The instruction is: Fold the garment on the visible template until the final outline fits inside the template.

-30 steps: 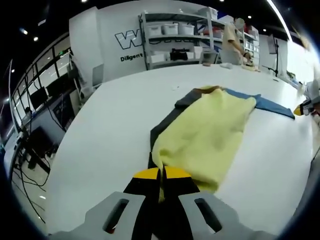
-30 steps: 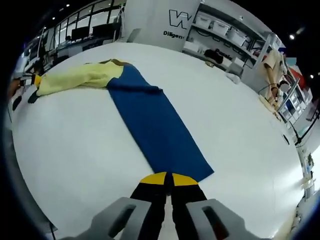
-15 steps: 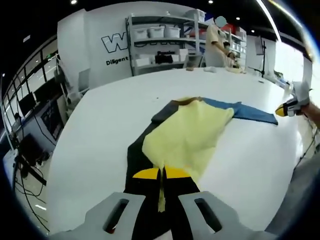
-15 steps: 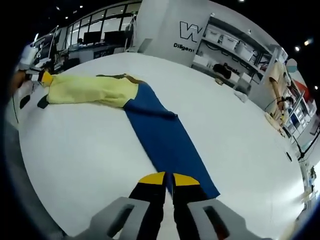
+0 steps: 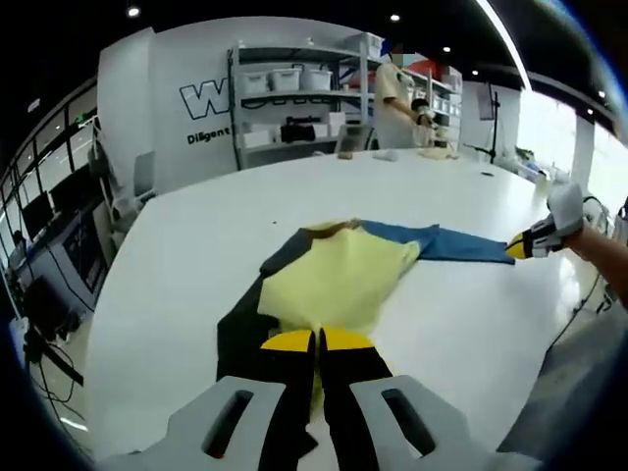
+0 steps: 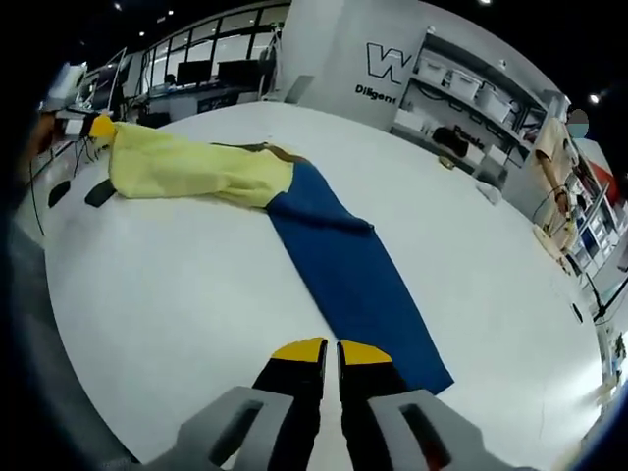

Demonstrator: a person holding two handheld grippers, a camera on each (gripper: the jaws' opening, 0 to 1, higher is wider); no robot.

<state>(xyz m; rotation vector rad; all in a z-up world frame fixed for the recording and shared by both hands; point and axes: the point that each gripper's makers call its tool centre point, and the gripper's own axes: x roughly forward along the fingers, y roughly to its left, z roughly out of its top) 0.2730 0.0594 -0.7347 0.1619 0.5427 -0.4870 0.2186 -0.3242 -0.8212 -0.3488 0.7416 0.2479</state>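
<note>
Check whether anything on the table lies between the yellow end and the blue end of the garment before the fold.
Nothing visible does. The garment lies stretched on the white table, the left gripper shut on its yellow end and the right gripper on its blue end. The surface around the cloth looks bare.

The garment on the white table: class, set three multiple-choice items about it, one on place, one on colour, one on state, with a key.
1. Where does the garment lie?
A. on the white table
B. on a shelf
C. on the floor

2. Which colours show on the garment?
A. red and green
B. yellow and blue
C. white only

3. What is the left hand-held gripper doing?
A. wide open above a box
B. shut on a cup
C. shut on the garment's yellow edge

Key: 1 A, it is spread across the tabletop. 2 B, one half is yellow and the other blue. 3 C, yellow cloth runs between the closed jaws.
</note>
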